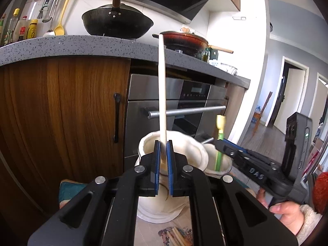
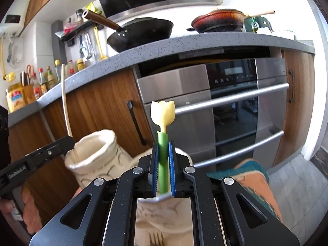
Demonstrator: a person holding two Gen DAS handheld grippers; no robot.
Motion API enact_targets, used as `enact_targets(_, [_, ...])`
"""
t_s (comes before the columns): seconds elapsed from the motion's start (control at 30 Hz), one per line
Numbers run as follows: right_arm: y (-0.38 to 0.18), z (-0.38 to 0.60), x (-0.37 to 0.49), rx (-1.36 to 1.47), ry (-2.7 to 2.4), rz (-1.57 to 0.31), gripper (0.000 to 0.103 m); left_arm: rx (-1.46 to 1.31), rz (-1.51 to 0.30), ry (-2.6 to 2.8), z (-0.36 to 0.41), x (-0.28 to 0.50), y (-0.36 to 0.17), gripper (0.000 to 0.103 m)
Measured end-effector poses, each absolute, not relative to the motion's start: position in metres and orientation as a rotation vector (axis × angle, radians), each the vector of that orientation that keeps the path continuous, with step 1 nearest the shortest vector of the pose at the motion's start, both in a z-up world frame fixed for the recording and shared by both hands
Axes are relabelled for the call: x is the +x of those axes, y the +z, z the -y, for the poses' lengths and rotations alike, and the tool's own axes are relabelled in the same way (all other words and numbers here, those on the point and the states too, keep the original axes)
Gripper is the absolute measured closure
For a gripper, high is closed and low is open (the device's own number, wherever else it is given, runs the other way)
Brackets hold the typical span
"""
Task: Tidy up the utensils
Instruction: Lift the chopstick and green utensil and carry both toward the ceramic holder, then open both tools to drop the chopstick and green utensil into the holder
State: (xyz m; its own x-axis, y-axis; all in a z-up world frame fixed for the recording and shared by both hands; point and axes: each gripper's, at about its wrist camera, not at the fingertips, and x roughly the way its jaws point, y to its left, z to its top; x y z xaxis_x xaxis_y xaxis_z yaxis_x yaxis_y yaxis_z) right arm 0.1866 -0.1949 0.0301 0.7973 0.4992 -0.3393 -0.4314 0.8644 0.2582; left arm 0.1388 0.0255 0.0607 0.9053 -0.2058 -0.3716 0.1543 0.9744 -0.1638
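Observation:
My left gripper [image 1: 163, 143] is shut on a long pale stick [image 1: 162, 94] that stands upright. Its lower end dips into a cream ceramic holder [image 1: 190, 149]. A second cream holder [image 1: 224, 165] stands just to the right. My right gripper [image 2: 163, 143] is shut on the green stem of a utensil with a yellow tulip-shaped top [image 2: 163, 112], and the stem runs down into that second holder [image 2: 164, 211]. The right wrist view shows the first holder [image 2: 96, 153] at the left, with the pale stick [image 2: 65, 102] and the left gripper [image 2: 70, 140] at its rim.
Several wooden chopsticks [image 1: 178, 237] and a fork [image 2: 156, 238] lie on a patterned mat below the holders. A teal and orange cloth [image 2: 252, 178] lies to the right. Behind stand a steel oven [image 2: 231, 110], wooden cabinet doors [image 1: 61, 112] and a grey counter [image 1: 61, 45] with pans.

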Motion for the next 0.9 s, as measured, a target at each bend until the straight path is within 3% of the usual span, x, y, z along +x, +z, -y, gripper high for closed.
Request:
enact_targets(0.2, [0.031, 0.195, 0.181, 0.140, 0.500, -0.432, 0.092, -0.107, -0.392, -0.175, -0.025, 0.136, 0.061, 0.094])
enact_targets(0.27, [0.029, 0.191, 0.182, 0.131, 0.500, -0.438, 0.092, -0.107, -0.387, -0.173, -0.025, 0.135, 0.062, 0.078])
enact_targets(0.5, [0.024, 0.190, 0.186, 0.123, 0.487, -0.460, 0.092, -0.104, -0.363, -0.157, -0.029, 0.130, 0.066, 0.068])
enact_targets(0.57, [0.024, 0.192, 0.186, 0.128, 0.484, -0.457, 0.087, -0.101, -0.365, -0.156, -0.029, 0.130, 0.065, 0.065])
enact_targets(0.63, [0.026, 0.194, 0.185, 0.138, 0.477, -0.447, 0.075, -0.099, -0.366, -0.152, -0.029, 0.130, 0.065, 0.064])
enact_targets(0.77, [0.028, 0.199, 0.183, 0.150, 0.467, -0.435, 0.072, -0.104, -0.360, -0.145, -0.032, 0.128, 0.067, 0.057])
enact_targets(0.83, [0.030, 0.202, 0.180, 0.157, 0.460, -0.425, 0.057, -0.106, -0.354, -0.136, -0.034, 0.126, 0.067, 0.052])
enact_targets(0.9, [0.034, 0.207, 0.173, 0.163, 0.450, -0.406, 0.053, -0.110, -0.352, -0.129, -0.036, 0.122, 0.067, 0.050])
